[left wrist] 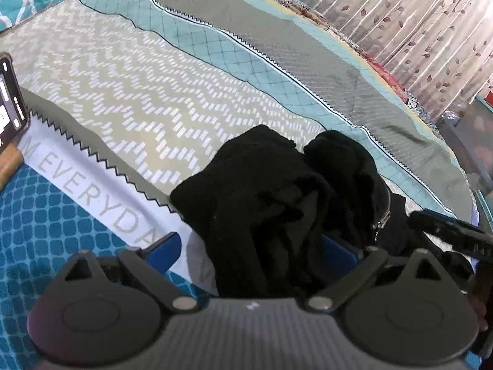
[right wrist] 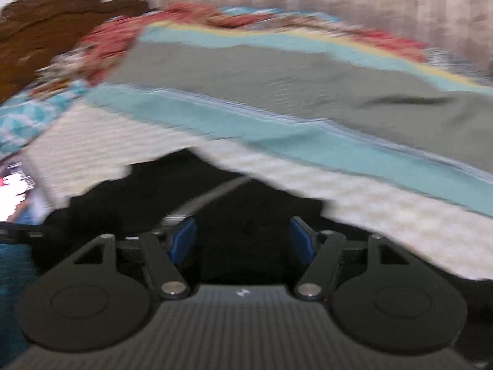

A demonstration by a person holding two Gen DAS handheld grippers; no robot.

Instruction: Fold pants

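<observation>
item: black pants [left wrist: 277, 191], bunched in a crumpled heap on the near part of the bed, a metal zipper [left wrist: 382, 219] showing on the heap's right side.
left gripper [left wrist: 258, 249]: blue fingers [left wrist: 168, 248] spread wide, pants cloth lying between them; no clamping visible.
right gripper [right wrist: 243, 237]: blue fingers [right wrist: 183, 240] apart, black cloth filling the gap; view blurred, so contact cannot be told. its dark body also shows at the right edge of the left wrist view.
bedspread [left wrist: 154, 92]: beige zigzag centre, teal and grey bands further off, lettered white strip near left.
phone [left wrist: 9, 101]: far left edge, screen lit.
curtain [left wrist: 416, 15]: leaf print, far right.
headboard [right wrist: 46, 18]: brown wood, far left.
</observation>
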